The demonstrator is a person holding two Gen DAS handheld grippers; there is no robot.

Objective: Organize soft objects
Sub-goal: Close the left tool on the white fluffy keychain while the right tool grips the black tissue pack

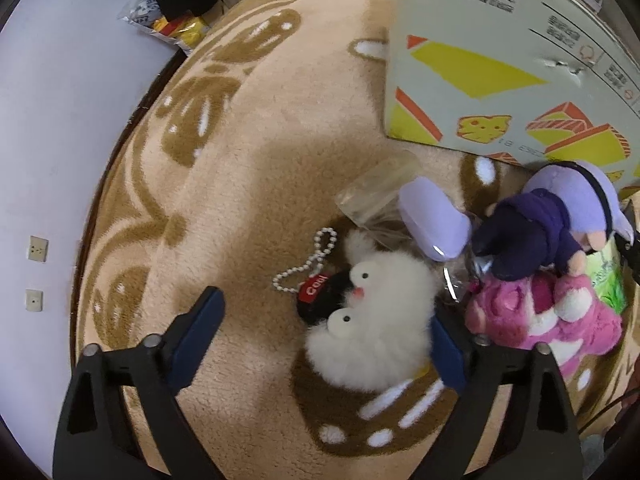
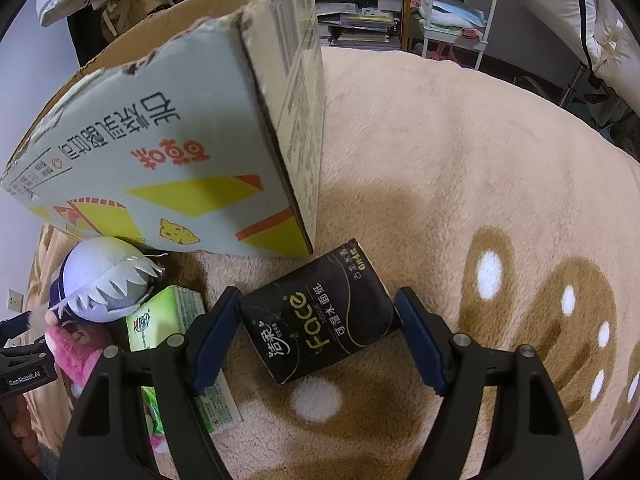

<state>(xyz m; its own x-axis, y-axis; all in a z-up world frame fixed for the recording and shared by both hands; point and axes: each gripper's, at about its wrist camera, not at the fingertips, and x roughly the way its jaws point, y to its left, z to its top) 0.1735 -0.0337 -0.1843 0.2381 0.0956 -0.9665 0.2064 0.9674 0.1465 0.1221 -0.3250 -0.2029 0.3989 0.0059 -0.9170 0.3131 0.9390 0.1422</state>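
In the left wrist view my left gripper is open over the carpet. A fluffy white plush with a black part, a red tag and a bead chain lies between its fingers, against the right finger. A purple doll and a pink plush lie to the right, beside a cardboard box. In the right wrist view my right gripper has its fingers on both sides of a black tissue pack lying on the carpet. A green tissue pack lies left of it.
A beige carpet with brown patterns covers the floor. A clear plastic bag lies by the plush. Snack bags lie at the carpet's far edge by the wall. Shelves and a white cart stand behind.
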